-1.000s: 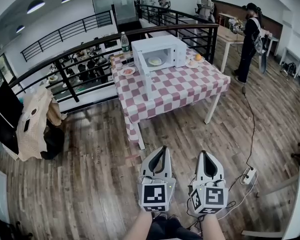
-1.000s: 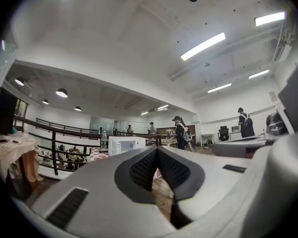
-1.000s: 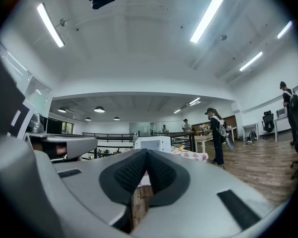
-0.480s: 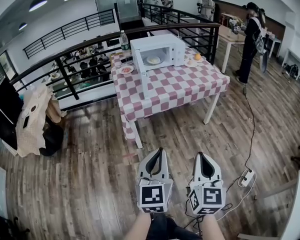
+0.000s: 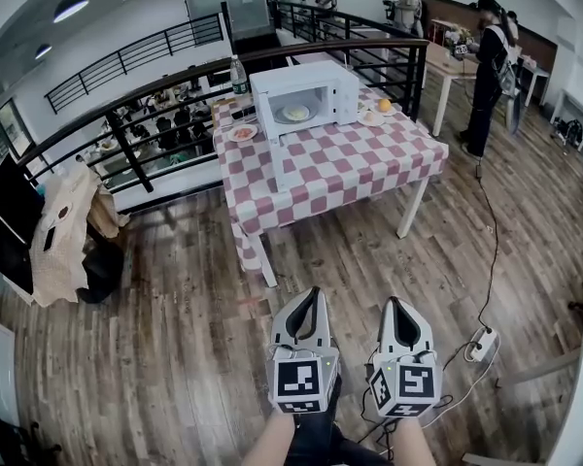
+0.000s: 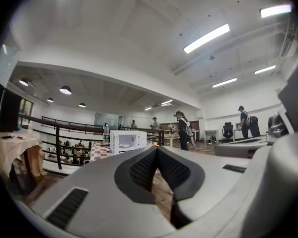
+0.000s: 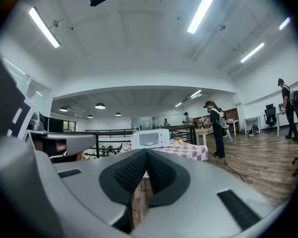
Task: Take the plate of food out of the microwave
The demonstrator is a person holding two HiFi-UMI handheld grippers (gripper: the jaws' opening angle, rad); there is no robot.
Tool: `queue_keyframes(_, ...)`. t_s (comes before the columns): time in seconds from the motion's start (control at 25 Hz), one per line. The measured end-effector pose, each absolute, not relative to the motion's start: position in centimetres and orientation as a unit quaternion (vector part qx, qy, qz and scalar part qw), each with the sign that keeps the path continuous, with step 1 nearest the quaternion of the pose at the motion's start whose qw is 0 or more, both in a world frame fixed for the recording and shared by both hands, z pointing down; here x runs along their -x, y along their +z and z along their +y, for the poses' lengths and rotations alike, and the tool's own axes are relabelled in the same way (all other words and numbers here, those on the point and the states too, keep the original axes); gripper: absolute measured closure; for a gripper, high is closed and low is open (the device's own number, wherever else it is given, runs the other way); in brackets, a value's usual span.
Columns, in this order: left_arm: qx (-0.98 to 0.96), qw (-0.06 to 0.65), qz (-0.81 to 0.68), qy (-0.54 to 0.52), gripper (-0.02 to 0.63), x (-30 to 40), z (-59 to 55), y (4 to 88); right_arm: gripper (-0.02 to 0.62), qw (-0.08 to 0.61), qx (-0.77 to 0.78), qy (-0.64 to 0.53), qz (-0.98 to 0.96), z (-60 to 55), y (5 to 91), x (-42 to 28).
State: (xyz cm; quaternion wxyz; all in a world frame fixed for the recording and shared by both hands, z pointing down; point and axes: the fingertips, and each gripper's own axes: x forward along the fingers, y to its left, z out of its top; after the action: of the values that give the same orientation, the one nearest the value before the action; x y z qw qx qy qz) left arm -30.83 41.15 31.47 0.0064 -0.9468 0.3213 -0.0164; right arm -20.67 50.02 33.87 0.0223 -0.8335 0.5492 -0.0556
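Note:
A white microwave (image 5: 311,93) stands on a table with a red-and-white checked cloth (image 5: 350,168), its door (image 5: 283,159) swung open toward me. Inside lies the plate of food (image 5: 295,114). Far from the table, low over the wooden floor, my left gripper (image 5: 316,294) and right gripper (image 5: 394,304) are held side by side, both shut and empty. In the left gripper view the microwave (image 6: 125,141) shows beyond the shut left gripper (image 6: 157,149). The right gripper view has the microwave (image 7: 150,138) above the closed right gripper (image 7: 146,151).
A small plate (image 5: 242,134) lies left of the microwave, and a plate with an orange (image 5: 379,113) to its right. A water bottle (image 5: 239,76) stands behind. A black railing (image 5: 126,134) runs behind the table. A cloth-draped chair (image 5: 68,236), a power strip (image 5: 482,340) and standing people (image 5: 489,76) are around.
Both grippers stay shut and side by side. The table and microwave have shifted slightly upward in the head view; nothing was taken hold of or let go.

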Motion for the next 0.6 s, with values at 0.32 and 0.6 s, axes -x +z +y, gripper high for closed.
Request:
queue_keyframes(0.32,0.951,0.008,0.309,-0.017,0.575,26.9,38.0,31.8,0.572,0.025,0.840,-0.058,0.539,47.0,34.3,17.0)
queue_keyframes(0.6,0.952,0.004,0.306,-0.019,0.575,23.2,33.0,32.1,0.572,0.027,0.842,-0.064,0.535,42.1,34.5,13.3)
